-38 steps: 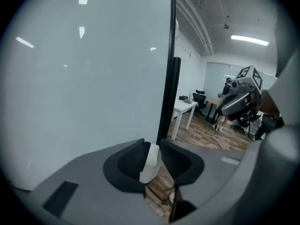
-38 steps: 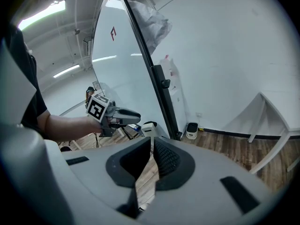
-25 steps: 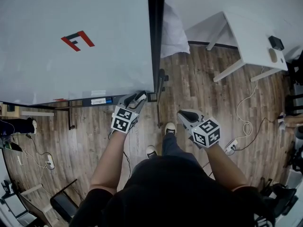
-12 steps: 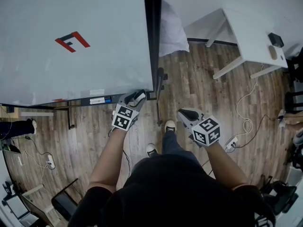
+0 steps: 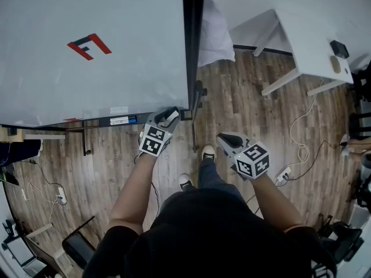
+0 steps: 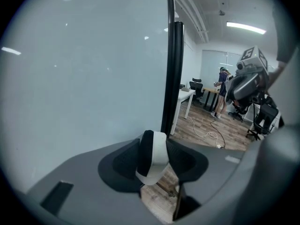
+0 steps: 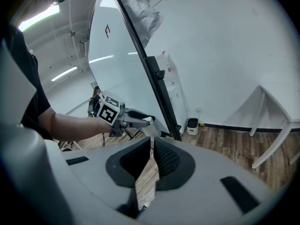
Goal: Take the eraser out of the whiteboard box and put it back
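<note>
My left gripper (image 5: 169,117) is at the whiteboard's (image 5: 93,51) lower right corner, by the black tray (image 5: 116,121) along its bottom edge. A white eraser with a black felt side (image 6: 152,158) stands upright between its pads. The jaws have just been opening and now stand wide, so the eraser is between them without a firm squeeze. From the right gripper view, the white eraser (image 7: 151,122) shows at the left gripper's tips beside the board's black post (image 7: 161,100). My right gripper (image 5: 226,139) hangs over the floor to the right, shut and empty (image 7: 152,146).
A white table (image 5: 307,45) with small dark items stands at the right. Cables (image 5: 301,149) trail over the wooden floor. The person's shoes (image 5: 207,155) are below the grippers. People and office chairs (image 6: 222,90) are far off beyond the board.
My left gripper has sunk slightly at the board's lower corner. The right gripper has kept still.
</note>
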The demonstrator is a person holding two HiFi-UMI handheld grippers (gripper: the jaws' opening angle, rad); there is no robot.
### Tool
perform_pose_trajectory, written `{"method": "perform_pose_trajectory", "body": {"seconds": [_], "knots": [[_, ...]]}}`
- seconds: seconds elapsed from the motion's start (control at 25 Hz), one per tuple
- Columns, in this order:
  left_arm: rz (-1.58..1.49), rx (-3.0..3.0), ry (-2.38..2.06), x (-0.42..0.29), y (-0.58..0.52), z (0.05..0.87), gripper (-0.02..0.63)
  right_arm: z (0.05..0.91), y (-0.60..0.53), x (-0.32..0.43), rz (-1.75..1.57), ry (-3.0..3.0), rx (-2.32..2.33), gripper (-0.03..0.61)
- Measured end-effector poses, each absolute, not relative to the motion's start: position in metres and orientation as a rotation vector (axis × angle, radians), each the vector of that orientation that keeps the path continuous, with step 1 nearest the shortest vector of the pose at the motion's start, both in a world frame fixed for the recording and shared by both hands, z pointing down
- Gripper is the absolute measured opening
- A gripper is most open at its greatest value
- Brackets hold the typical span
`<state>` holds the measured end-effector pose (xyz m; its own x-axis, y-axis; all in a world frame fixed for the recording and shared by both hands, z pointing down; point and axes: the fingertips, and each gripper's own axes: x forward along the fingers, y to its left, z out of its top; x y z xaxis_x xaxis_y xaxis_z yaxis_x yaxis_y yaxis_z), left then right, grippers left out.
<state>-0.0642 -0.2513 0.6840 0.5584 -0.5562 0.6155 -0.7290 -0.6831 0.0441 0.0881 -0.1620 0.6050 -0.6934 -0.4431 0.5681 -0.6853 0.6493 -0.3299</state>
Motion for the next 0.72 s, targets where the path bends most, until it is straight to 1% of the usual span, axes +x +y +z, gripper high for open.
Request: {"method": "perform_pose_trajectory", "body": {"seconds": [0.28, 0.72], "knots": [[0.811, 2.514, -1.056, -0.06, -0.254, 0.683, 0.182, 0.607, -0.158, 0.08, 0.747, -2.432, 0.863, 0.017], [0.76, 2.516, -1.072, -0.058, -0.252, 0.681, 0.161, 0.61, -0.148, 0.081, 0.755, -2.429, 0.851, 0.017]]}}
